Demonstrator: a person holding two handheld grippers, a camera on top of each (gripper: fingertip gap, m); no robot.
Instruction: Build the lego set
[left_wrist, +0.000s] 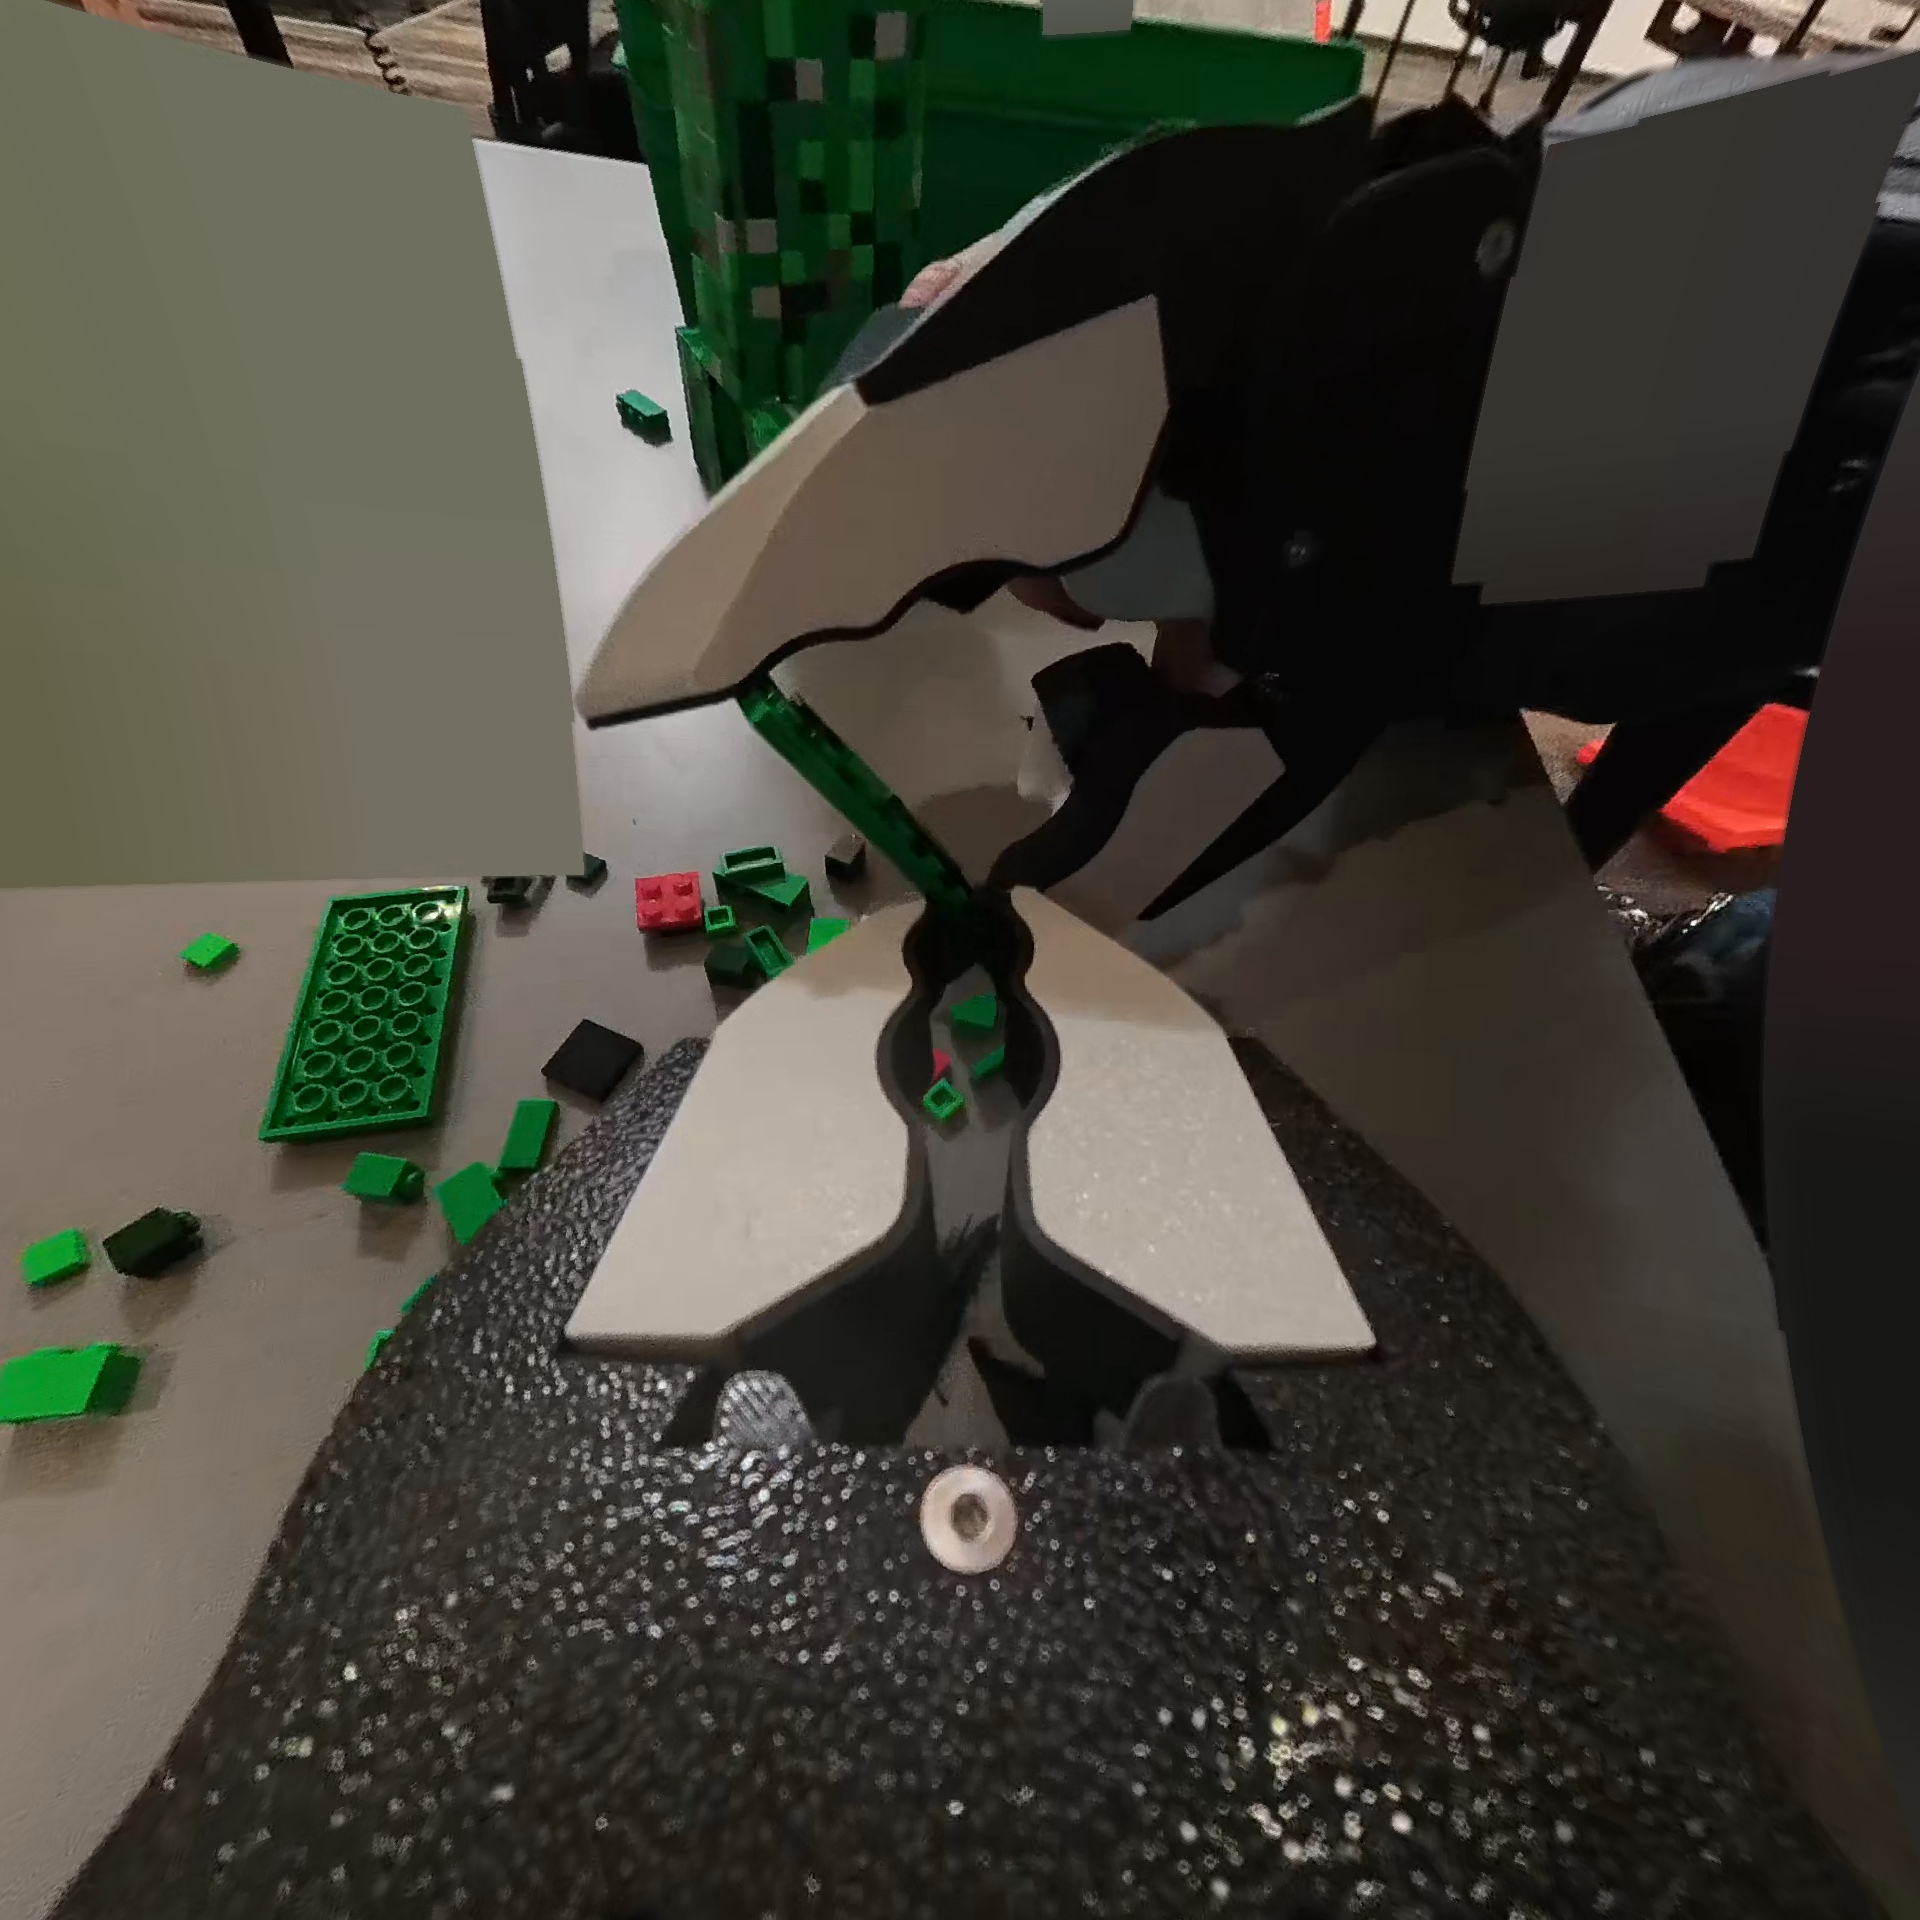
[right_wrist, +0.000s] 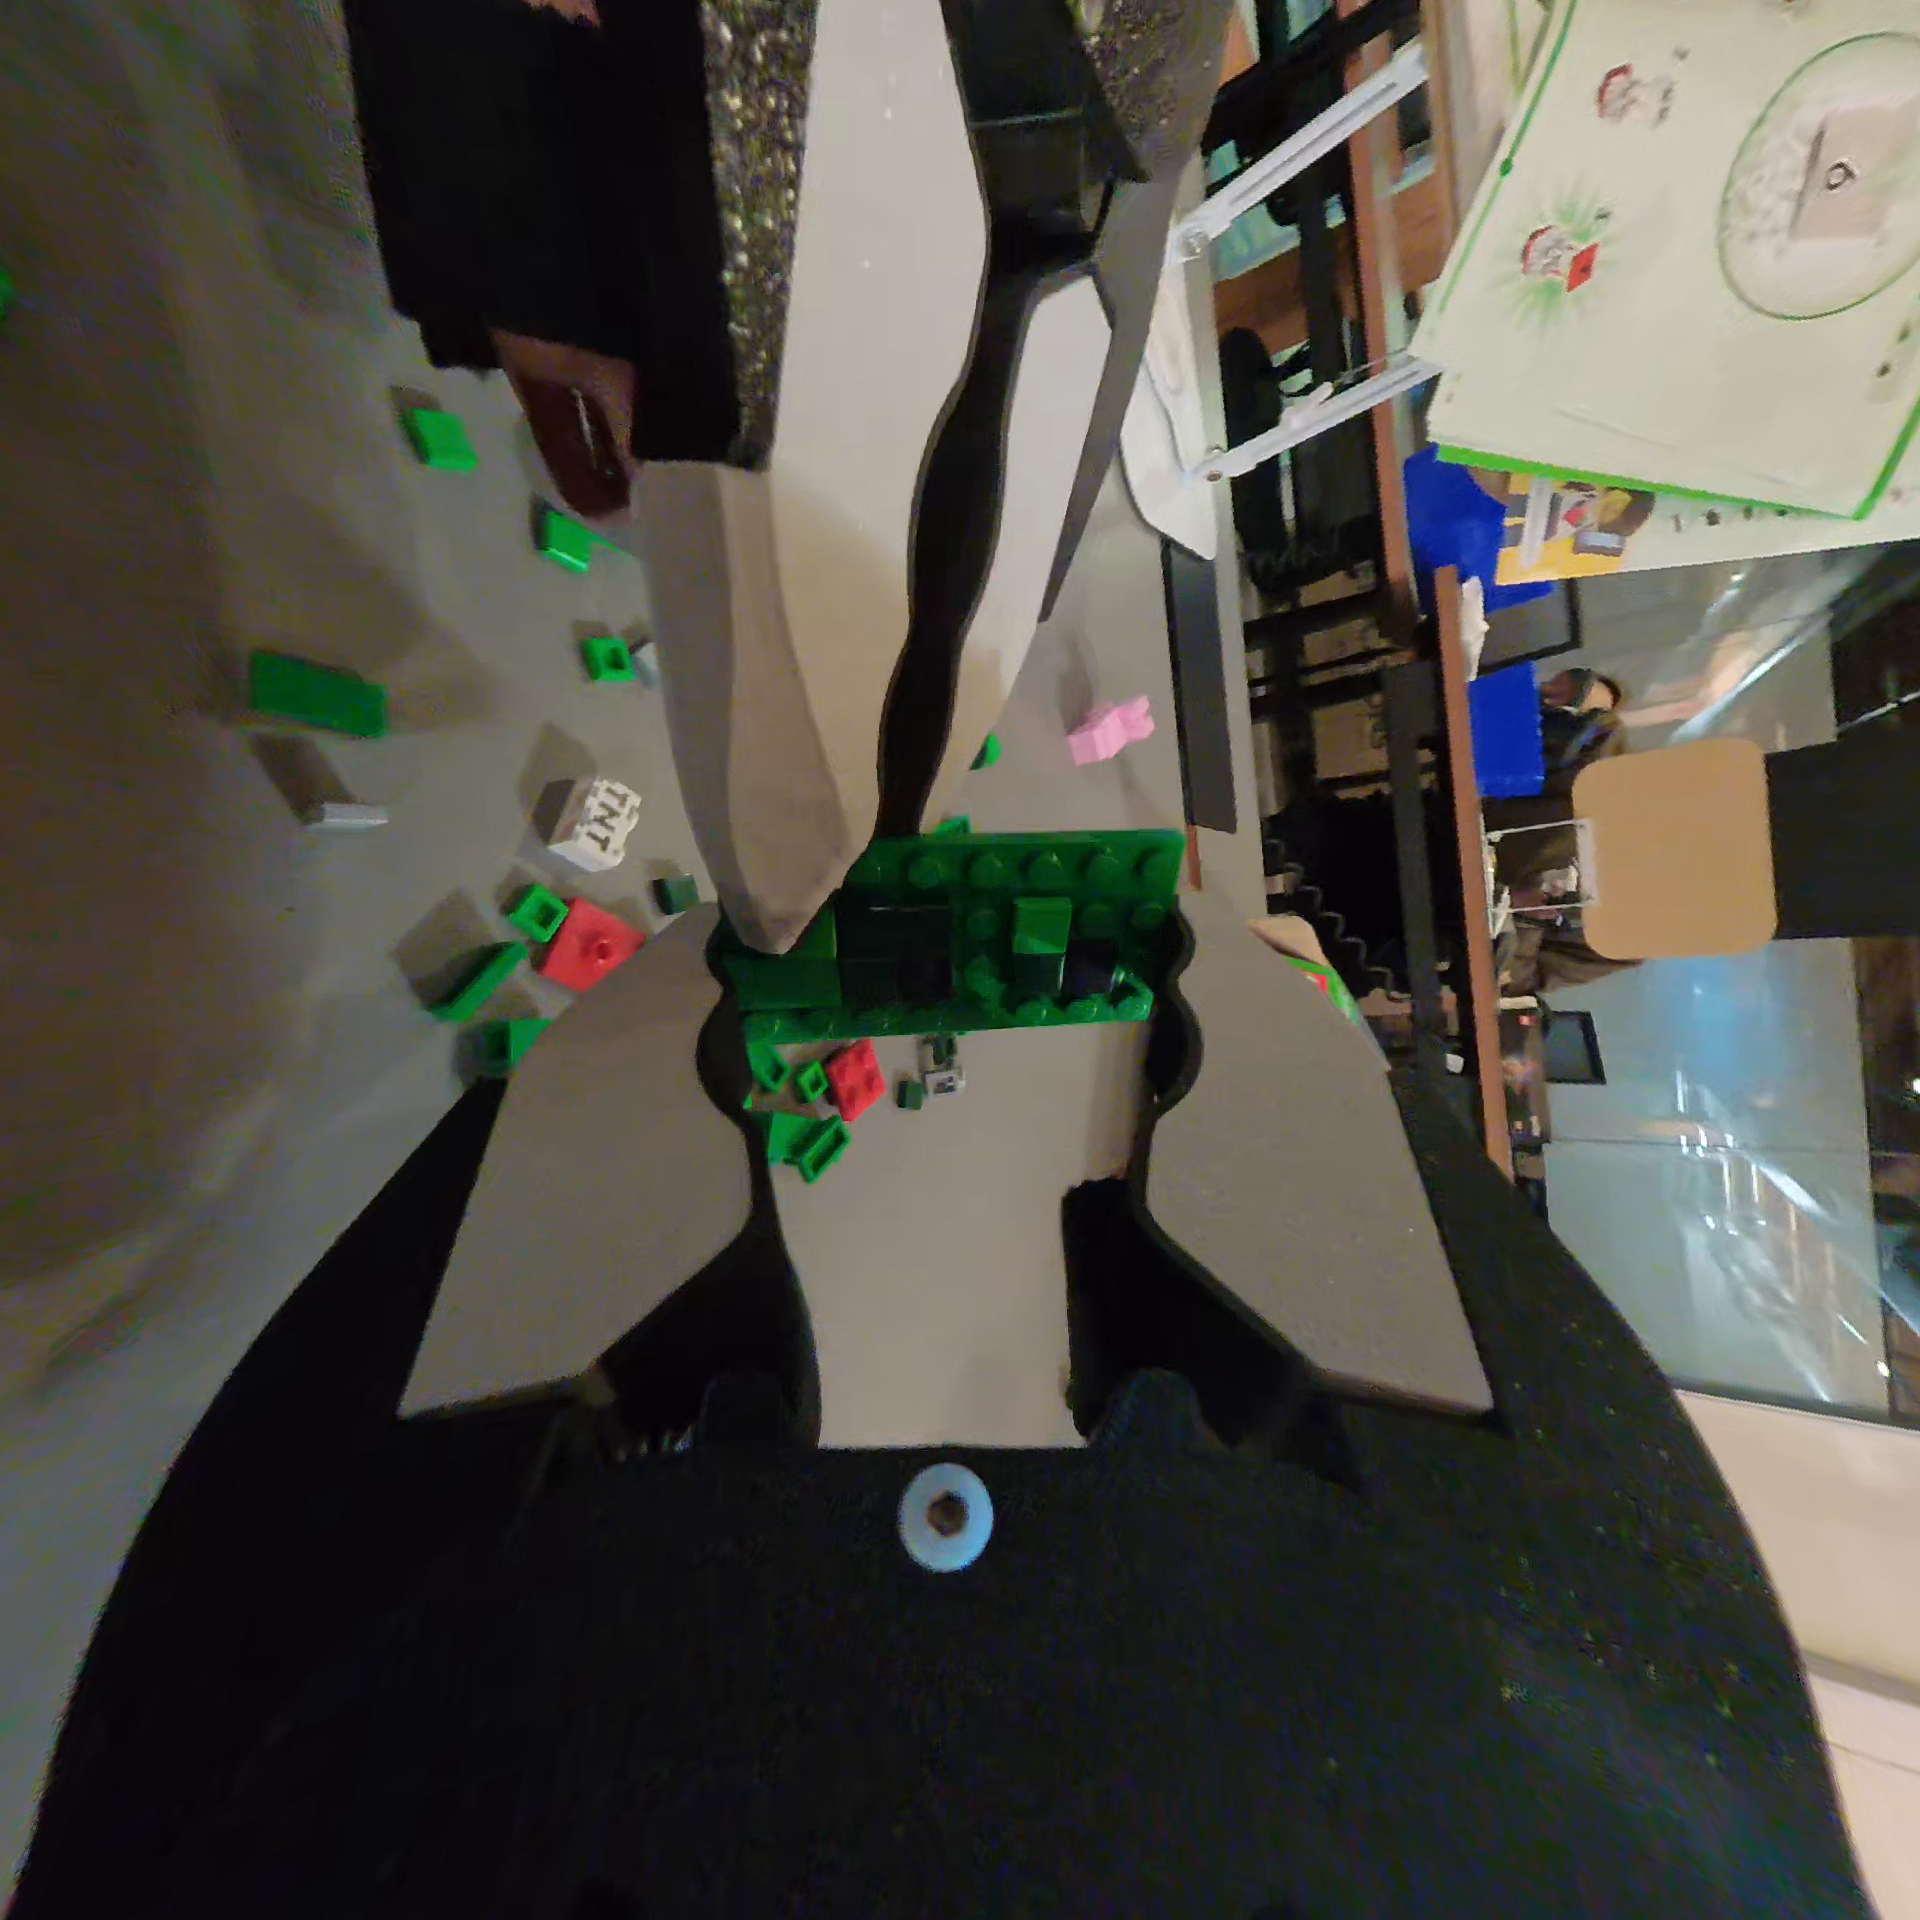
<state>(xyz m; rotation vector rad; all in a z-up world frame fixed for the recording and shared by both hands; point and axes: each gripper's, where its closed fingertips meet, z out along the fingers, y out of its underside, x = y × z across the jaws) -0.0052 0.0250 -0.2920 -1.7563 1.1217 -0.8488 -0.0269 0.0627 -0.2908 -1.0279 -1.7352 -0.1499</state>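
In the left wrist view, our left gripper (left_wrist: 971, 940) has its grey fingers pinched together on the lower end of a long green studded Lego plate (left_wrist: 862, 800), seen edge-on and slanting up to the left. The right gripper (left_wrist: 790, 665) reaches in from above and meets the plate's upper end. On the grey tabletop (left_wrist: 156, 1039) lie a flat green plate with ring-shaped sockets (left_wrist: 369, 1013), a small red two-by-two brick (left_wrist: 667, 900) and a black square tile (left_wrist: 591, 1058).

In the right wrist view, our right gripper (right_wrist: 951, 971) spans the same plate (right_wrist: 966, 945) lengthwise, fingers pressed against both ends. Its studded face carries small green and dark bricks. The left gripper (right_wrist: 779, 935) clamps its left end. A pink piece (right_wrist: 1110, 730) sits well beyond.
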